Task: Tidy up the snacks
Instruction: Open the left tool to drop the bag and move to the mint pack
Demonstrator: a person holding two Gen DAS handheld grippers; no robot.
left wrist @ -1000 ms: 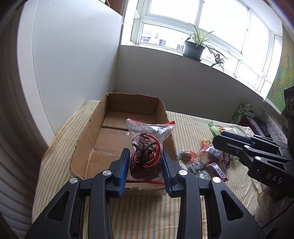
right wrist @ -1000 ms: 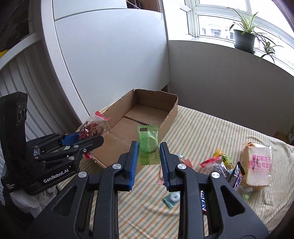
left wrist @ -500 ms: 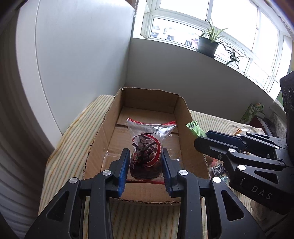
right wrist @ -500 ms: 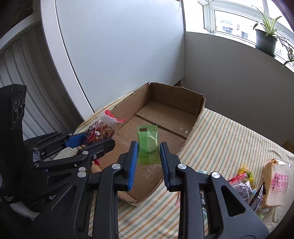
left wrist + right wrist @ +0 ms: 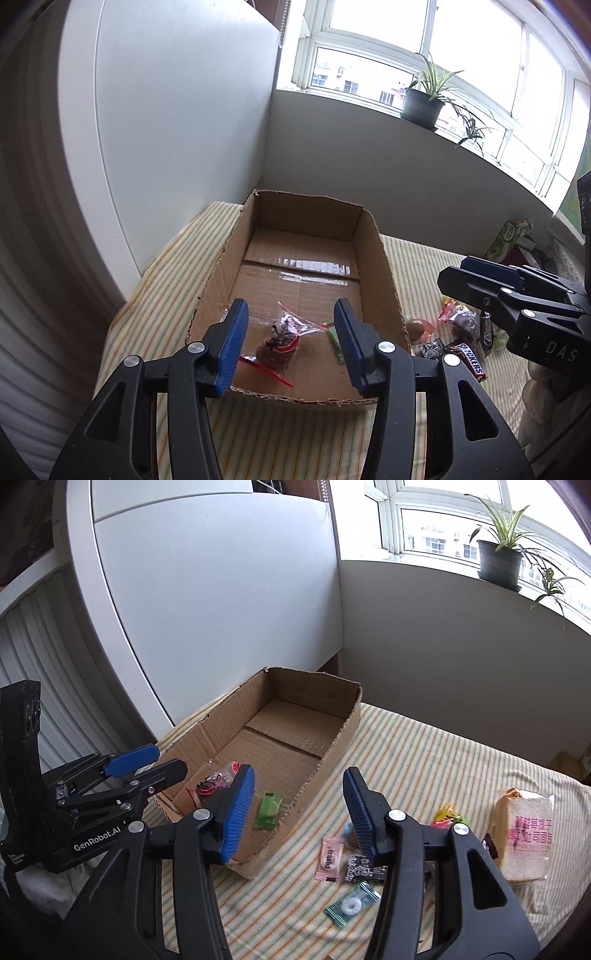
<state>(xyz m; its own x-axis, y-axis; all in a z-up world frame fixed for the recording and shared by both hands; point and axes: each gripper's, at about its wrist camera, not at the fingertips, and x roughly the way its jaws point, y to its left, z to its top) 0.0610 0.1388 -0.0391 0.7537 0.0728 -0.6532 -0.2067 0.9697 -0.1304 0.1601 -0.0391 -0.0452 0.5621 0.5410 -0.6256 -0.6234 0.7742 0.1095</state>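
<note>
Cardboard box (image 5: 373, 236) now holds both snacks we carried a second ago, the red bag (image 5: 279, 339) and green packet (image 5: 269, 808), since each hand-held gripper, left (image 5: 291, 347) and right (image 5: 299, 812), has just been opening and hangs wide and empty, leaving the bed's loose sweets (image 5: 328, 860) next.

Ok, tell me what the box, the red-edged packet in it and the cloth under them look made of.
Box: corrugated cardboard, matte brown; ragged fluted edges show, with a glossy strip, likely clear tape, on the floor.
Red-edged packet: thin clear plastic film, shiny and crinkled, dark contents visible through it.
Cloth: soft woven fabric, probably cotton, matte, pale with fine stripes.
</note>
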